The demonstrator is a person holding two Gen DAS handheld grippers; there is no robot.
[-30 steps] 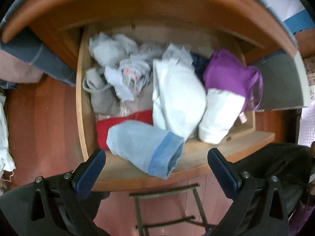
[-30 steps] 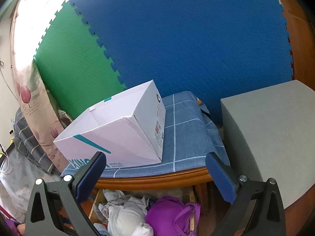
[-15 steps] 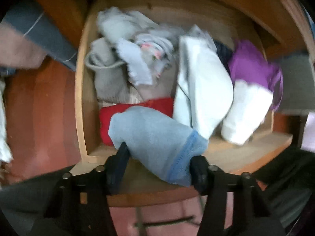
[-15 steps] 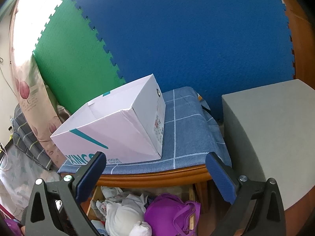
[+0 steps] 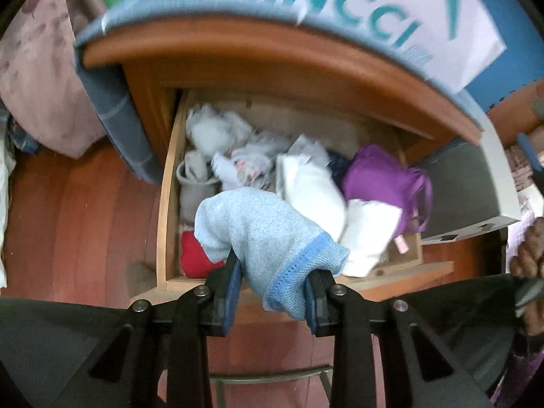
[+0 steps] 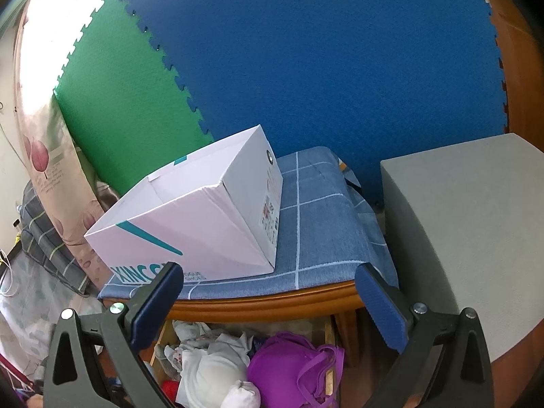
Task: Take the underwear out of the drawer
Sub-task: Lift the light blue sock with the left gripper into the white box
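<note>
My left gripper (image 5: 272, 287) is shut on a light blue knit underwear piece (image 5: 261, 231) with a darker blue band, held above the front of the open wooden drawer (image 5: 166, 204). The drawer holds a purple bra (image 5: 377, 176), white garments (image 5: 309, 187), a red item (image 5: 195, 256) and grey-white pieces (image 5: 217, 132). My right gripper (image 6: 268, 301) is open and empty, above the drawer's right side; the purple bra (image 6: 285, 370) and a white bra (image 6: 210, 377) show below it.
A white XINCC box (image 6: 204, 224) stands on the blue checked cloth (image 6: 319, 224) covering the cabinet top. A grey box (image 6: 469, 238) stands to the right. Blue and green foam mats (image 6: 306, 68) line the wall. A floral pillow (image 5: 37, 78) lies left.
My left gripper closed on the light blue underwear and lifted it back from the drawer's front. The right gripper stayed nearly still, open.
</note>
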